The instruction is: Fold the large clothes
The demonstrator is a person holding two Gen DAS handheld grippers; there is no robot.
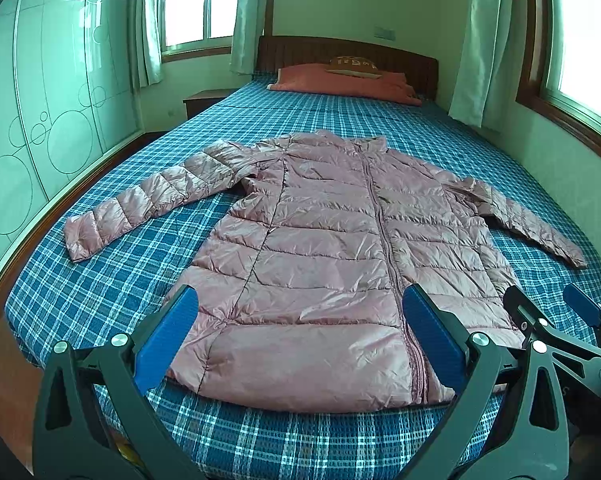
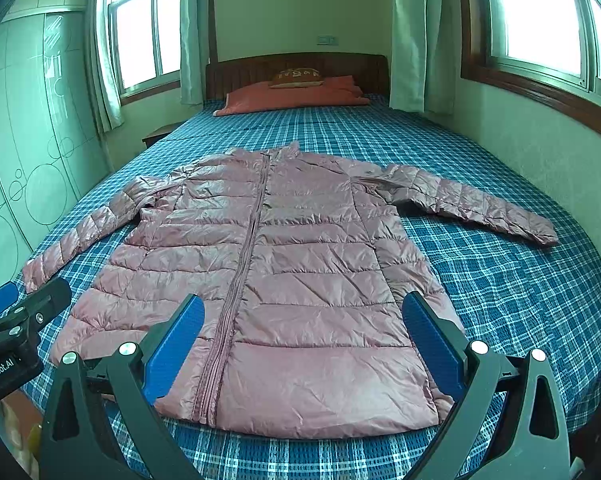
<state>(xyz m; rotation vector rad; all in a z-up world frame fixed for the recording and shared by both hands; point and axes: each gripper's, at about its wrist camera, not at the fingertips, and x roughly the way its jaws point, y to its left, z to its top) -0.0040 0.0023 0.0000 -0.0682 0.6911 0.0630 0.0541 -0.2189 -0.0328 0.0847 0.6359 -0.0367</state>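
Note:
A pink quilted puffer jacket (image 1: 320, 248) lies flat and zipped on the blue plaid bed, both sleeves spread out to the sides. It also shows in the right wrist view (image 2: 284, 272). My left gripper (image 1: 300, 320) is open and empty, hovering above the jacket's hem, left of the zip. My right gripper (image 2: 302, 324) is open and empty above the hem, right of the zip. The right gripper also shows at the right edge of the left wrist view (image 1: 548, 308). The left gripper shows at the left edge of the right wrist view (image 2: 24, 300).
The bed (image 1: 100, 288) has a blue plaid sheet and a wooden frame. An orange pillow (image 1: 340, 82) and a small brown cushion (image 1: 354, 66) lie at the headboard. A wardrobe (image 1: 40, 100) stands to the left, a wall with a window (image 2: 540, 24) to the right.

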